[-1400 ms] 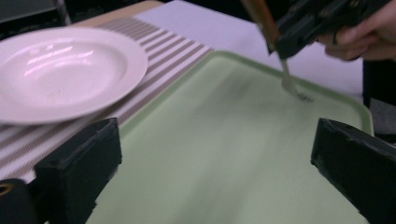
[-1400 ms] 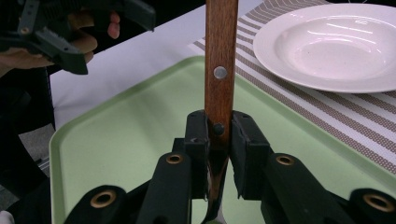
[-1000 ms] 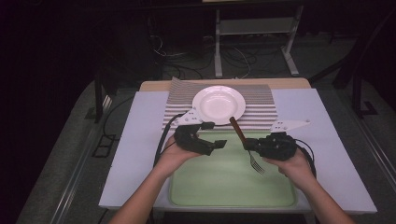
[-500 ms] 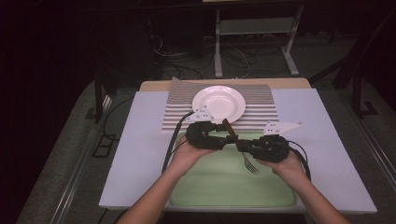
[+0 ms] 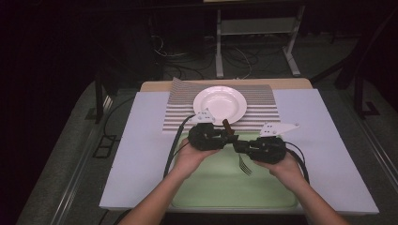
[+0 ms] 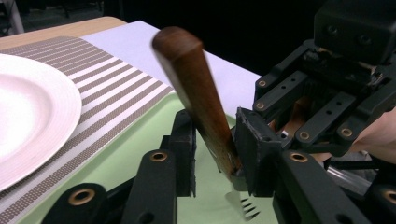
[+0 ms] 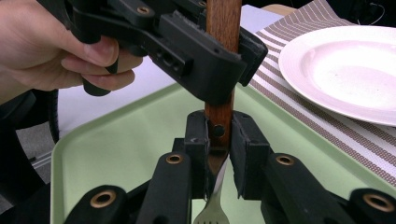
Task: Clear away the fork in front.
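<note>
One by one, checked the pads. Found the right gripper [image 7: 218,140] clenched on the fork [image 6: 187,70], low on its wooden handle at the rivet, with pads [image 7: 245,140] pressed flat to the wood on both sides. Found the left gripper [image 6: 215,140] set round the same handle higher up, caught having just been closing its jaws with the handle between them. Saw one of its pads [image 6: 254,140] against the wood; cannot tell whether the opposite pad presses or merely stands beside it. Noted the fork roughly upright, slightly tilted, held clear above the green tray [image 5: 225,187] near the tray's far edge, with tines [image 7: 208,217] pointing down at the tray floor. Noted a white plate [image 5: 219,104] on a striped placemat [image 5: 263,112] just beyond the tray's far edge. Judged as a handover from right to left, not yet complete. Identified three risks. First: expect a tines-first drop onto the tray upon right release ahead of a firm left hold. Second: expect twisting or sideways squeeze-out from an off-centre closure on a rounded, tapering handle. Third: expect levering and a jarred-loose fork, possibly thrown beyond the tray toward the plate, from pulling apart under double clamping. Recommend confirming a square left grip before letting go on the right.
</note>
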Motion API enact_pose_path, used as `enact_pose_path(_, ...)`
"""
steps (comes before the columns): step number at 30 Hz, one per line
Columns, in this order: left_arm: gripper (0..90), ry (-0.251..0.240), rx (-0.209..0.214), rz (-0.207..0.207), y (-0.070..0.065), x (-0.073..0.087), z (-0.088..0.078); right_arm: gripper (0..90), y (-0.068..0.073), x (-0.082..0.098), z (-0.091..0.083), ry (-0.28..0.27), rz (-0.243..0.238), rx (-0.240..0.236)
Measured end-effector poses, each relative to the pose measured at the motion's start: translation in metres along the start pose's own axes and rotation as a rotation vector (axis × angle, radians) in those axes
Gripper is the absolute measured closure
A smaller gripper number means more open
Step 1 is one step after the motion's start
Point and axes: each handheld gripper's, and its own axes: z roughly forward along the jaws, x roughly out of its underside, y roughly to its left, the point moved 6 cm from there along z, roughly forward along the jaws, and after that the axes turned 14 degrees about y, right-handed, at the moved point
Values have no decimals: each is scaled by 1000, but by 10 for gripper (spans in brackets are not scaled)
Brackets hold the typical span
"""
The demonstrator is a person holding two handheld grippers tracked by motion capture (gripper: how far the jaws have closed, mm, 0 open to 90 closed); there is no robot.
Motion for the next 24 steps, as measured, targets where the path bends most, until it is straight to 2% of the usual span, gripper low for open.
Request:
enact_pose_path(10, 753, -26, 47, -2, -4, -2, -3, 768, 3, -3, -1, -9, -14, 11)
enact_pose_path(13, 759, -29, 41, 12, -5, -3, -5, 746, 4, -4, -1, -17, -21, 5)
enact_pose_path(16, 763, -39, 45, 11, -3, -3, -9, 578, 3, -4, -1, -33, -22, -10)
enact_pose_path(20, 768, -46, 22, 23, 3, -2, -18, 396, -2, 0, 0, -18, -5, -32)
enact_pose_path(24, 774, -38, -13, 43, 8, 1, -28, 276, -11, 8, -2, -1, 9, 17)
